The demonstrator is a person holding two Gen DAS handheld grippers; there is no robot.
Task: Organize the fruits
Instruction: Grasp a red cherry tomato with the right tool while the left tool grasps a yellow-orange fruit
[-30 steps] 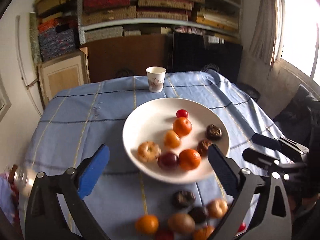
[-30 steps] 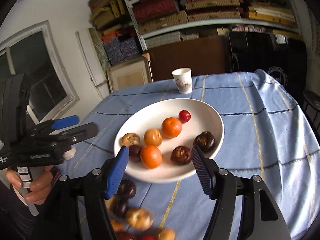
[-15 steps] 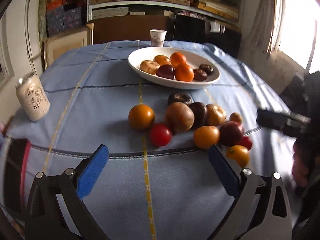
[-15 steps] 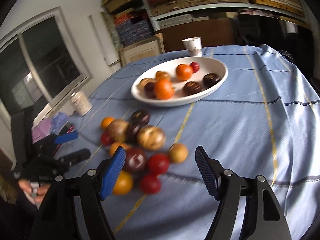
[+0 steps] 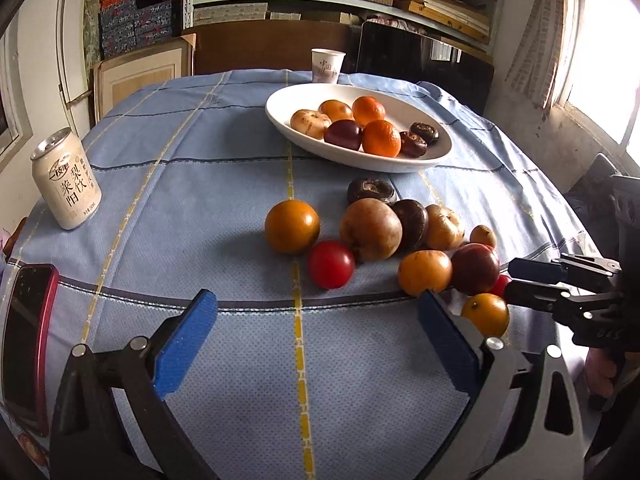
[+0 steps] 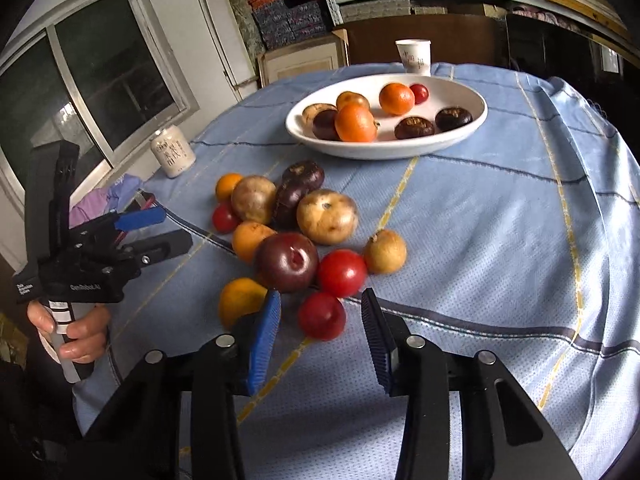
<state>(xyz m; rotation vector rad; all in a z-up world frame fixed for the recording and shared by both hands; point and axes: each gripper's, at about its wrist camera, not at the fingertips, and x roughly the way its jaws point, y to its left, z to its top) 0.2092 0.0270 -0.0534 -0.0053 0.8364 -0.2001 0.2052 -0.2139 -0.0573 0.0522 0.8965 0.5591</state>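
Shelves stacked with flat boxes line the back wall behind a table under a blue checked tablecloth (image 5: 224, 168). Toward its far side sits a white oval plate (image 5: 280, 114) already holding oranges, dark plums and brownish fruits, with a paper cup (image 5: 327, 65) just beyond it. Nearer the cameras, a loose cluster of fruit (image 6: 288, 224) lies on the cloth: oranges, red and dark plums, brown round fruits, most of them touching one another. The right gripper (image 6: 320, 330) points down at the near edge of that cluster, its jaws closing around a small red plum (image 6: 322, 315) that sits between the blue pads (image 6: 264, 332); the pads do not yet press on it. The left gripper (image 5: 316, 336) hovers low over bare cloth with its fingers spread wide and nothing between them, the cluster just ahead and to its right. A drink can (image 5: 66, 184) stands at the table's left side, and a red-cased phone (image 5: 24, 344) lies at the near left edge.
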